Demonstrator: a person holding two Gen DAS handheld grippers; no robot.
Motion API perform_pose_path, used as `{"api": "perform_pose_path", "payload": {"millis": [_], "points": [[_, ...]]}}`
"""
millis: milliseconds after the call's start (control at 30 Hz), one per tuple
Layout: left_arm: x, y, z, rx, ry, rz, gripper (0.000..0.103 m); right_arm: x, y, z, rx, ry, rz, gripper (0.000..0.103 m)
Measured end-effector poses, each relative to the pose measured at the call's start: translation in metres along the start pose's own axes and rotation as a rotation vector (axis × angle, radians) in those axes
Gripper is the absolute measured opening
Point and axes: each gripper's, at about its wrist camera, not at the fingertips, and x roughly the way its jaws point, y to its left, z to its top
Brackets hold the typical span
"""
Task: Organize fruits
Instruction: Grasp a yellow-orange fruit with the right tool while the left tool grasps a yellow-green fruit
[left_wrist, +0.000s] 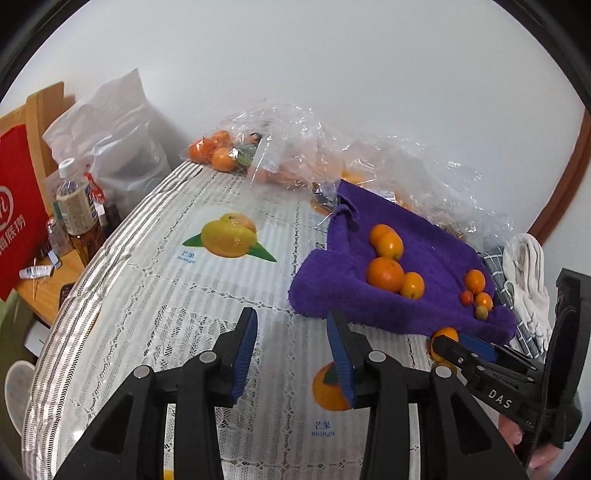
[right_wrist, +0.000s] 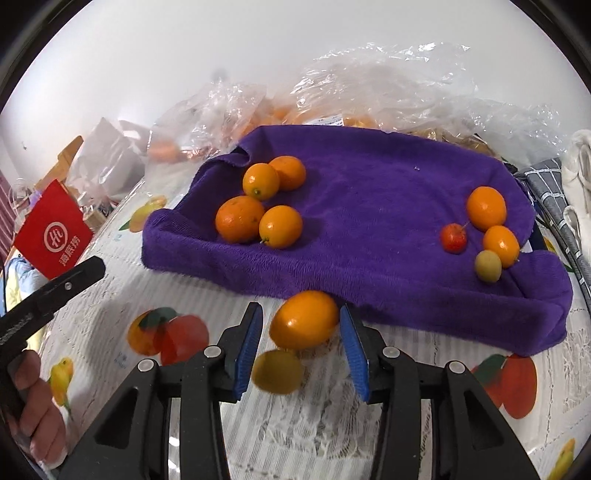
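- Right wrist view: right gripper (right_wrist: 301, 347) spread wide around a loose kumquat (right_wrist: 303, 319) on the table, pads not yet touching it.
- Advice: centre the fruit, close gently; round skin may roll.
- A yellower fruit (right_wrist: 277, 371) lies just nearer, crowding the approach.
- Purple towel (right_wrist: 369, 192) beyond holds fruit clusters left and right.
- Left gripper (left_wrist: 291, 354) released, empty, over the tablecloth (left_wrist: 147, 295).

Wall (left_wrist: 332, 55): plain white, evenly lit. Door frame (left_wrist: 561, 184): brown wood, curved by the lens, at right. Tabletop (left_wrist: 147, 314): white lace cloth (fruit pictures printed beneath). Wooden chair (left_wrist: 40, 122): far left, beside a lower wooden side table (left_wrist: 48, 291).
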Motion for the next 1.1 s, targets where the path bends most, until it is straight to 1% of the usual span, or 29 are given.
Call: {"api": "perform_pose_path", "payload": {"millis": [67, 100, 200, 267, 400, 467, 600, 667, 733, 833, 933, 1033, 1100], "points": [[0.003, 0.003, 0.0, -0.018, 0.017, -0.015, 0.037, 0.0, -0.001, 0.0, 0.006, -0.012, -0.001, 0.038], [0.004, 0.004, 0.0, -0.026, 0.024, -0.023, 0.037, 0.0, -0.002, 0.0, 0.008, -0.019, 0.0, 0.036], [0.005, 0.004, -0.001, -0.027, 0.024, -0.016, 0.037, -0.006, -0.007, -0.001, 0.03, -0.029, 0.029, 0.036], [0.005, 0.002, -0.002, -0.011, 0.018, -0.005, 0.037, -0.015, -0.009, -0.002, 0.029, -0.046, 0.03, 0.036], [0.006, -0.006, -0.007, 0.036, 0.013, 0.019, 0.037, -0.043, -0.018, -0.005, 0.018, -0.105, 0.0, 0.036], [0.008, -0.008, -0.008, 0.05, 0.018, 0.02, 0.037, -0.053, -0.028, -0.009, 0.013, -0.114, -0.031, 0.036], [0.009, -0.014, -0.009, 0.076, 0.023, 0.01, 0.037, -0.061, -0.052, -0.024, -0.013, -0.098, -0.107, 0.036], [0.008, -0.016, -0.008, 0.083, 0.013, 0.011, 0.037, -0.059, -0.062, -0.03, -0.017, -0.088, -0.12, 0.036], [0.008, -0.016, -0.008, 0.085, 0.011, 0.008, 0.037, -0.054, -0.073, -0.035, 0.007, -0.066, -0.1, 0.036], [0.01, -0.017, -0.01, 0.093, 0.016, 0.019, 0.037, -0.047, -0.082, -0.041, 0.04, -0.062, -0.074, 0.036], [0.013, -0.017, -0.011, 0.1, 0.026, 0.028, 0.037, -0.039, -0.08, -0.042, 0.039, -0.052, -0.06, 0.037], [0.014, -0.019, -0.011, 0.107, 0.026, 0.034, 0.037, -0.033, -0.081, -0.043, 0.043, -0.021, -0.036, 0.037], [0.014, -0.019, -0.011, 0.111, 0.025, 0.036, 0.037, -0.03, -0.08, -0.045, 0.035, -0.004, -0.045, 0.037]]}}
